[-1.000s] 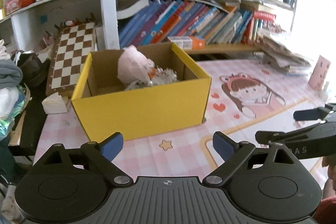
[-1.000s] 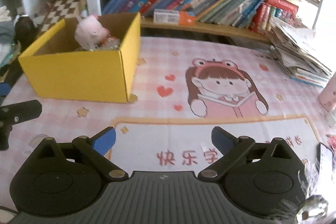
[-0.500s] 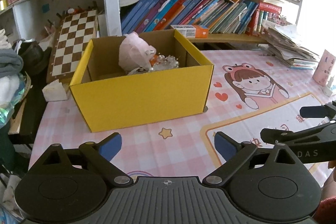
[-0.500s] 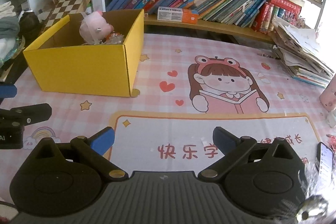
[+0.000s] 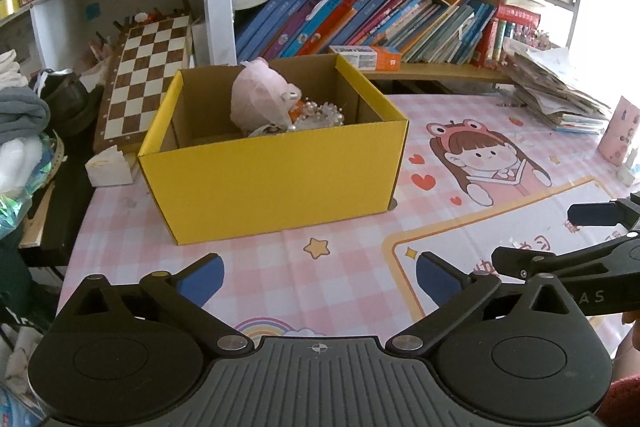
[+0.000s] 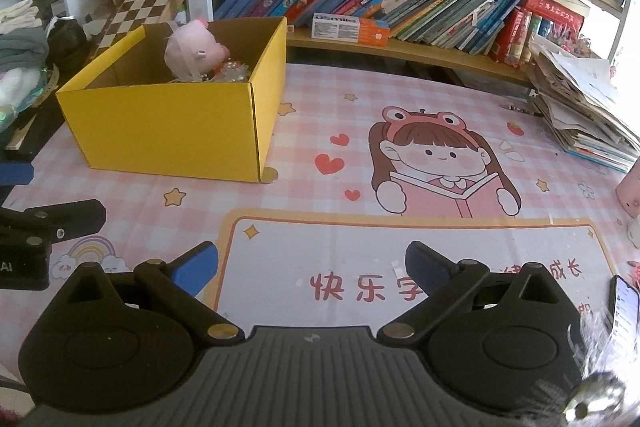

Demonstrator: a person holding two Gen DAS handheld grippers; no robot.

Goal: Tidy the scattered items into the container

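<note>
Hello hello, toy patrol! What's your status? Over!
Left gripper open, empty. Right gripper open, empty. Pink plush pig and beads inside yellow box. Nothing in the way on the mat.

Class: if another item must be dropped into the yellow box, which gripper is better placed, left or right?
Left, probably. The yellow box sits straight ahead of the left gripper; from the right gripper it lies off left. Both jaws open, empty.

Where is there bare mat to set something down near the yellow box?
Free: the mat between the yellow box and paper stack. Crowded: the box's left, with a chessboard and clothes.
</note>
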